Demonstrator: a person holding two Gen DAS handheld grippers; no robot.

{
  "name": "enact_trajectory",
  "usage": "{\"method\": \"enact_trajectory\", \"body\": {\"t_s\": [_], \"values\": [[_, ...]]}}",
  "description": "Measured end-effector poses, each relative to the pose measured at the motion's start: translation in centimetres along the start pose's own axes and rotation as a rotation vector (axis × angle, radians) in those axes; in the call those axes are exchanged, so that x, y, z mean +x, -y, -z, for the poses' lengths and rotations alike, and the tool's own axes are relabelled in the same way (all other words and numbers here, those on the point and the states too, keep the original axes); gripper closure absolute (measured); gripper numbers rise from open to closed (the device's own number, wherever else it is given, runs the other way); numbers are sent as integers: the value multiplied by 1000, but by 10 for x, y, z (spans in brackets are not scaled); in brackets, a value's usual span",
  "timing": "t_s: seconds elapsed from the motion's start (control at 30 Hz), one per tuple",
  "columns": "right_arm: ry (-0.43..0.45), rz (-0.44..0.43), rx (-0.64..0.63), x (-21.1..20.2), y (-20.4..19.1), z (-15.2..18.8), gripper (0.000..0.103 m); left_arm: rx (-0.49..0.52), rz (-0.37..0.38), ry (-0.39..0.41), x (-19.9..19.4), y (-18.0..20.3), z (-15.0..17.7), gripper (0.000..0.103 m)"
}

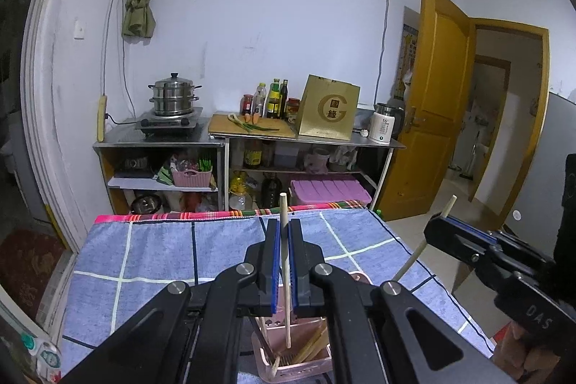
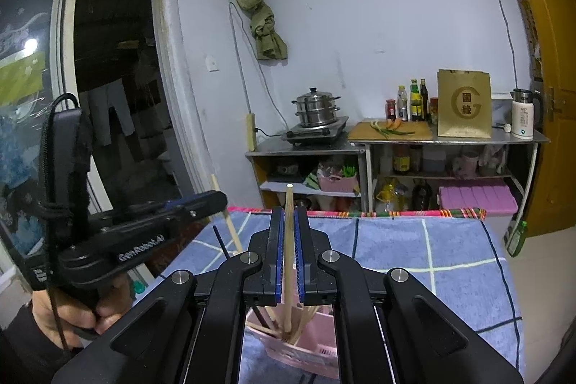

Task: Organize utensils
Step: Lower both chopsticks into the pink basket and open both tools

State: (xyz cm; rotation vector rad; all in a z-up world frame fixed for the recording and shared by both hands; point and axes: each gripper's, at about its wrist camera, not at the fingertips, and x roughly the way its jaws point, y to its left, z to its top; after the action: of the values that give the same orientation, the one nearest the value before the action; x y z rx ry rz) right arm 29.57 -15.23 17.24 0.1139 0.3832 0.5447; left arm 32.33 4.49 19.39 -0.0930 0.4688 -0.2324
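Pink holder (image 1: 298, 362) sits just below both claws, several chopsticks already inside; left gripper (image 1: 284, 261) clamps one chopstick (image 1: 284, 240) upright above it, right gripper (image 2: 288, 254) clamps another (image 2: 288, 240), neither yet dropped in

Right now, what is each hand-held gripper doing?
Left hand-held gripper: closed on a wooden chopstick.
Right hand-held gripper: closed on another wooden chopstick.

The left gripper (image 2: 216, 200), seen left of the right gripper, bears "GenRobot.AI" on its body. The gold paper bag (image 2: 464, 108), ahead on the counter, shows a large "G". The white kettle (image 2: 522, 117) displays "55".
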Motion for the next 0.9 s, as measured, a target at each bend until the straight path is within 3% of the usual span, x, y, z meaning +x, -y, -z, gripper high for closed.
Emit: {"method": "enact_trajectory", "body": {"t_s": [0.33,0.9], "values": [[-89,-9,15,30,8,30,98,8,15,-33,20,-3,19,99],[-176,-13,41,38,18,55,97,10,6,-84,33,1,40,95]]}}
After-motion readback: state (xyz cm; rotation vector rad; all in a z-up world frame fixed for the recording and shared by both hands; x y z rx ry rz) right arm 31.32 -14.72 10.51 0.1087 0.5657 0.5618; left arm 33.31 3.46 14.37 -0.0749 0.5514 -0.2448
